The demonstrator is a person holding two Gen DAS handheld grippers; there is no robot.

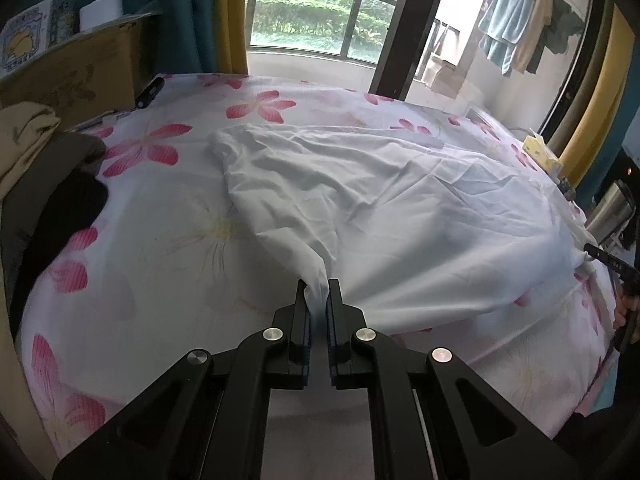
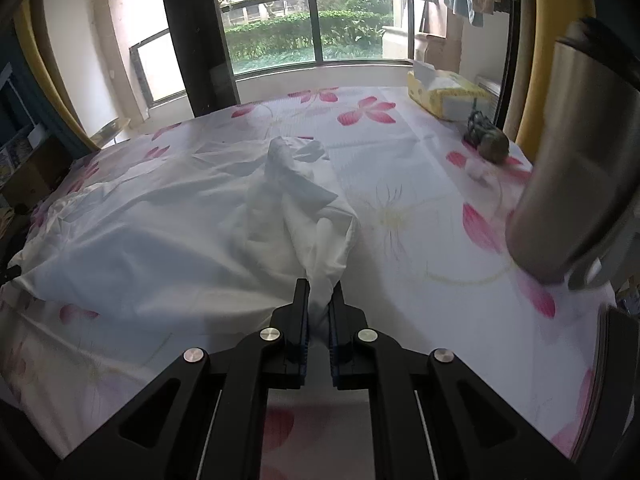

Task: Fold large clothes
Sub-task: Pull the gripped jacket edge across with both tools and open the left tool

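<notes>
Left wrist view: the left gripper [image 1: 318, 294] pinches a bunched edge of the white garment [image 1: 360, 184] lying on the floral sheet [image 1: 160, 240], box lettering too blurred to read; right wrist view: the right gripper [image 2: 320, 296] likewise clamps that garment's gathered fabric.

- We find the left gripper [image 1: 319, 294] pointing forward and down, its two black fingers [image 1: 299, 312] drawn almost together and pinching a bunched fold of white cloth [image 1: 360, 200].
- We find the right gripper [image 2: 319, 296] angled down likewise, its jaws nearly closed on a gathered fold of the same cloth.
- In the left wrist view, the right gripper's tip and part of a hand [image 1: 624, 312] behind it show at the right edge.
</notes>
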